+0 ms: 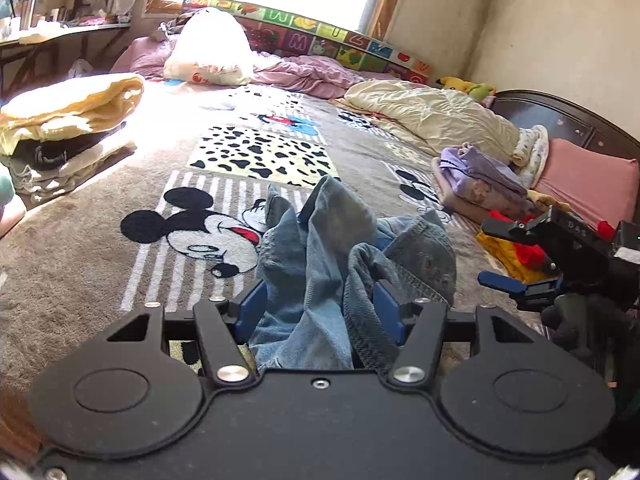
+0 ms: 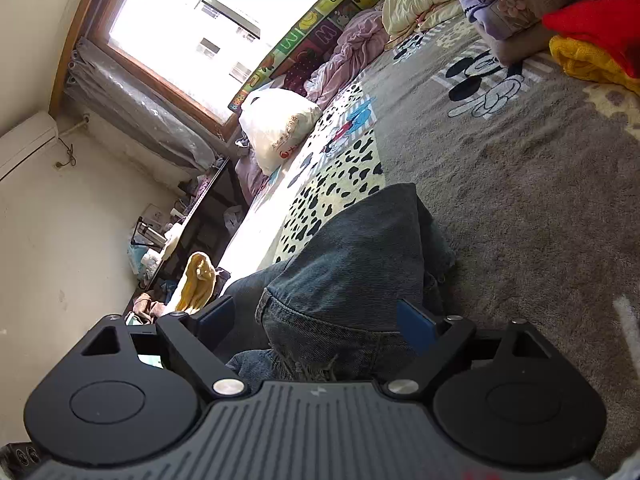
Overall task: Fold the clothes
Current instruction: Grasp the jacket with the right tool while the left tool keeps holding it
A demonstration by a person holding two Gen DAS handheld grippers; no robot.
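My left tongs [image 1: 320, 308] and right tongs [image 2: 316, 320] both stand spread around bunched jeans [image 1: 320, 240] heaped on the bed [image 1: 80, 248], gripping nothing firmly. I judge folding is underway; spreading them flat seems needed.

There is one pair of jeans [image 1: 320, 248]. There are two grippers, left [image 1: 318, 308] and right [image 2: 316, 320]. The bed has two stacks of folded clothes [image 1: 60, 136] [image 1: 480, 188], one white bag [image 1: 212, 48], one pink pillow [image 1: 588, 184] and one window [image 2: 208, 20].
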